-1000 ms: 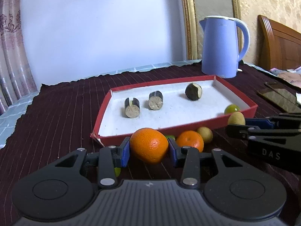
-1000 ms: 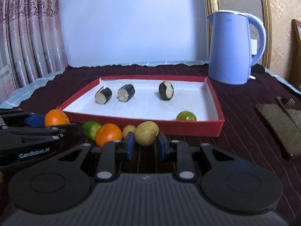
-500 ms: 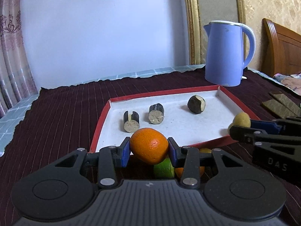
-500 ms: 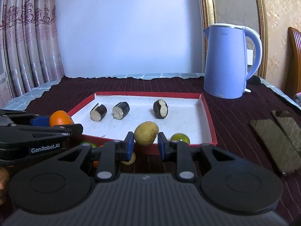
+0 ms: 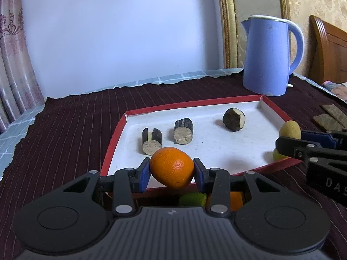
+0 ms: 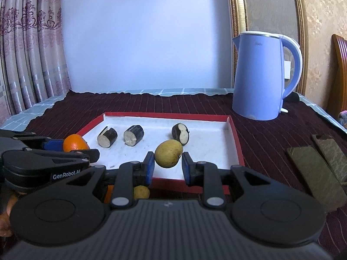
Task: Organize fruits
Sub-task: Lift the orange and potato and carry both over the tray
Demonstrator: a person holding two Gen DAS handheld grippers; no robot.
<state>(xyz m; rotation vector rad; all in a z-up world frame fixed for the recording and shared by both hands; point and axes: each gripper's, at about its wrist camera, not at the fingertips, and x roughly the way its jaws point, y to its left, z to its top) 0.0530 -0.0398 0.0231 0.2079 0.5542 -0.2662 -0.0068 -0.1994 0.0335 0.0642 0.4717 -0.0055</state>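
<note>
My left gripper (image 5: 171, 171) is shut on an orange (image 5: 172, 167) and holds it above the near rim of the red tray (image 5: 112, 138). My right gripper (image 6: 168, 165) is shut on a yellow-green fruit (image 6: 168, 153), raised over the tray's (image 6: 236, 145) front edge. The tray holds three dark cut pieces (image 5: 183, 127). A small yellow-green fruit (image 5: 278, 155) lies in its right corner. A lime (image 5: 192, 199) and a second orange (image 5: 235, 200) lie on the cloth below the left gripper. A small yellow fruit (image 6: 141, 192) lies below the right one.
A blue kettle (image 5: 270, 56) stands behind the tray at the right. Two dark flat objects (image 6: 312, 169) lie on the dark striped cloth (image 5: 71, 125) to the right. A curtain (image 6: 28, 54) hangs at the left and a wooden headboard (image 5: 329, 49) is at the far right.
Both grippers have risen from the cloth with their fruits and moved forward over the tray's near edge. The loose fruits stayed on the cloth.
</note>
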